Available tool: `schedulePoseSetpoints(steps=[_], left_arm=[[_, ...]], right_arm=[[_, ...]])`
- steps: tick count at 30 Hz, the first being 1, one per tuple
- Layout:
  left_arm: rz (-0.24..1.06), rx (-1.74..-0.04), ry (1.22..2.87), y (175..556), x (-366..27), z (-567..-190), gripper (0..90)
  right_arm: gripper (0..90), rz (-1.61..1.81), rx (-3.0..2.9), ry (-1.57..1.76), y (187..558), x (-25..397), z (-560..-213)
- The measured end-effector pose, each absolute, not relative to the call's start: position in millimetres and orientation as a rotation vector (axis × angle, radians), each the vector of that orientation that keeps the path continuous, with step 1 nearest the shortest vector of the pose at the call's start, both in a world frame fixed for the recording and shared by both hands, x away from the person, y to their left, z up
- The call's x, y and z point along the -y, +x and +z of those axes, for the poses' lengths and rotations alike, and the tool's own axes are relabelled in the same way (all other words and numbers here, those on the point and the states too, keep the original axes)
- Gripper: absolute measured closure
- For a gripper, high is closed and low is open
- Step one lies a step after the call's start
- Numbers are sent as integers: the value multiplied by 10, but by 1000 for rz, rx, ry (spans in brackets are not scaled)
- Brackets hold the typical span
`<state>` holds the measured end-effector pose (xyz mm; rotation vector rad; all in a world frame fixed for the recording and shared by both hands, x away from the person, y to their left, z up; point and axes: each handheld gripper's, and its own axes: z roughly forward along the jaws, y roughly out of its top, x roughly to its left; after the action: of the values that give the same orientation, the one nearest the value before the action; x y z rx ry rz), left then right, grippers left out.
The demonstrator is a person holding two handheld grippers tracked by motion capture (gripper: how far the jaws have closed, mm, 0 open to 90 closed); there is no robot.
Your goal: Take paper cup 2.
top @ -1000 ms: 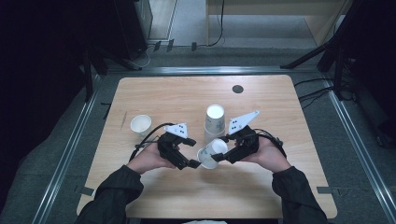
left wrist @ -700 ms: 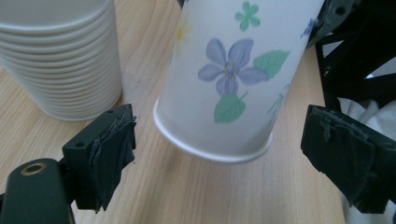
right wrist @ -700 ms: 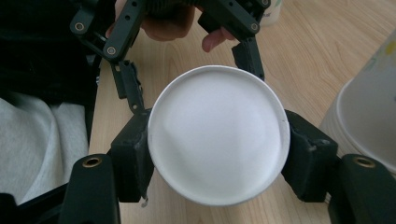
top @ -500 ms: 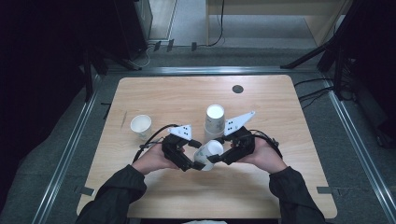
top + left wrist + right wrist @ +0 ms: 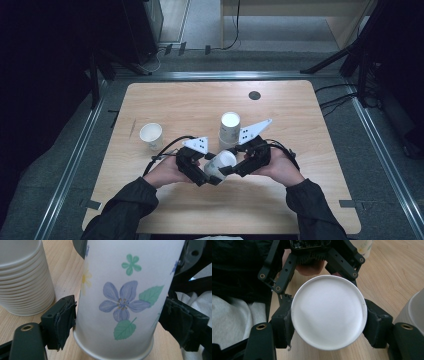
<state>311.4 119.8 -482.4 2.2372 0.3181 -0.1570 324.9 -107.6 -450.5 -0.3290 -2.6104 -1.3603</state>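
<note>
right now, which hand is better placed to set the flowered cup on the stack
Probably right: the right gripper pinches the cup at its base, and the stack stands just beyond it, farther from the left gripper.

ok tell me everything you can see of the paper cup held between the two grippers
The paper cup is white, printed with blue, green and yellow flowers and green leaves, with a rolled rim. It lies tilted on its side above the table, base toward the right gripper, whose jaws clamp its base end. The left gripper has one pad touching its wall near the rim.
</note>
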Motion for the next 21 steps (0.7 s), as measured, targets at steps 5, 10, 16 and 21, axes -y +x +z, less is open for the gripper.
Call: schedulePoseSetpoints(steps=[5, 10, 16, 21], left_arm=[[-145, -302, 2237, 3113, -1212, -4818, 238], [-153, -285, 2240, 3118, -1220, -4815, 289], [-159, -297, 2235, 3125, -1245, -4799, 305], [-155, -329, 2228, 3158, -1337, -4756, 304]], right_arm=[[355, -1362, 2589, -339, 3252, 1081, -4505], [356, -1359, 2592, -346, 3258, 1079, -4512], [322, -1361, 2584, -349, 3266, 1078, -4523], [240, -1372, 2621, -355, 3260, 1107, -4516]])
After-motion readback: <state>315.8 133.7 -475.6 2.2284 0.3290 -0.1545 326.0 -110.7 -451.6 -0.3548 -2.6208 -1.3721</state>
